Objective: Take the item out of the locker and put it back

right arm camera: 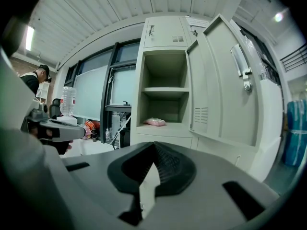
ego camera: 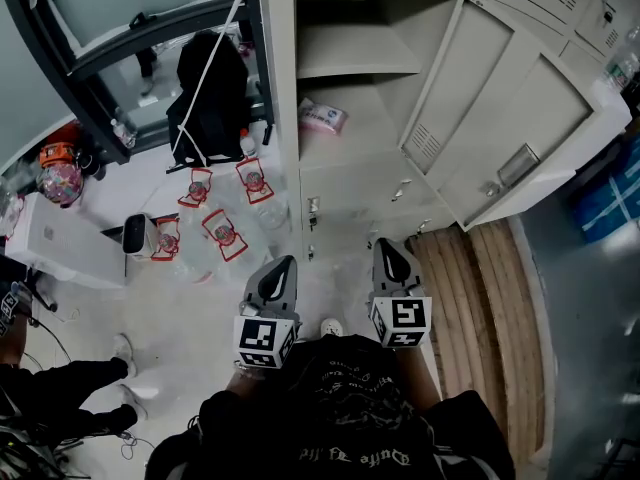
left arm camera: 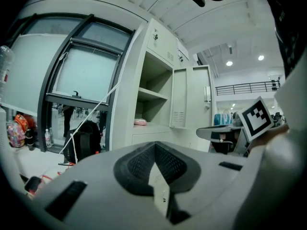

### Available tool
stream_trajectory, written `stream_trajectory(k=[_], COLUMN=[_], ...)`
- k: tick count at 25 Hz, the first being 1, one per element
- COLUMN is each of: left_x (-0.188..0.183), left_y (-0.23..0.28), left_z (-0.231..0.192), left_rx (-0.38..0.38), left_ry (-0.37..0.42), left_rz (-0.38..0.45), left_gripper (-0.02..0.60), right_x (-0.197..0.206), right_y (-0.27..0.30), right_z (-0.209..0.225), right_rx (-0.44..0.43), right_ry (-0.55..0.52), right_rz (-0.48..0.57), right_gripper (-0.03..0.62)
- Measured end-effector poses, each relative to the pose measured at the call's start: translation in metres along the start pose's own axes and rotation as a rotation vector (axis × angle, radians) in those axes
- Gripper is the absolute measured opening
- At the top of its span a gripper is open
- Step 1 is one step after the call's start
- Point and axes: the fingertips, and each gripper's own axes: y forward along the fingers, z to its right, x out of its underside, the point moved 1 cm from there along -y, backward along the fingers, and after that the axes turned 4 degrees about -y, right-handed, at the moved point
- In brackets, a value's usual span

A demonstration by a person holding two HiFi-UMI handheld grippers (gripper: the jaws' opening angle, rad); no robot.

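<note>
A pink packet [ego camera: 322, 118] lies on the lower shelf of the open grey locker [ego camera: 350, 63]; it also shows in the left gripper view [left arm camera: 140, 121] and the right gripper view [right arm camera: 155, 121]. The locker door [ego camera: 500, 118] is swung wide to the right. My left gripper [ego camera: 283, 265] and right gripper [ego camera: 388, 248] hang side by side in front of the locker, well short of the packet. Both point at the locker. The left gripper [left arm camera: 154, 145] has its jaws together with nothing in them. So does the right gripper [right arm camera: 154, 145].
A black backpack [ego camera: 210, 88] leans by the window left of the locker. Several water bottles with red labels [ego camera: 225, 233] stand on the floor below it. Wooden boards [ego camera: 490, 308] lie at the right under the door. A person's legs [ego camera: 70, 388] are at lower left.
</note>
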Motion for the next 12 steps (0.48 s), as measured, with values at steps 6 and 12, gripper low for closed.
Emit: stream_trajectory(k=[6, 12], left_x=[-0.002, 0.001], left_y=[0.002, 0.004], left_z=[-0.002, -0.007], left_rx=[-0.017, -0.034], left_ry=[0.004, 0.005], left_rz=[-0.003, -0.008], left_gripper=[0.008, 0.006], right_x=[0.000, 0.002], right_y=[0.006, 0.012], right_z=[0.000, -0.001], right_rx=[-0.010, -0.027], right_ry=[0.000, -0.007], right_rz=[-0.002, -0.008], right_gripper=[0.003, 0.004])
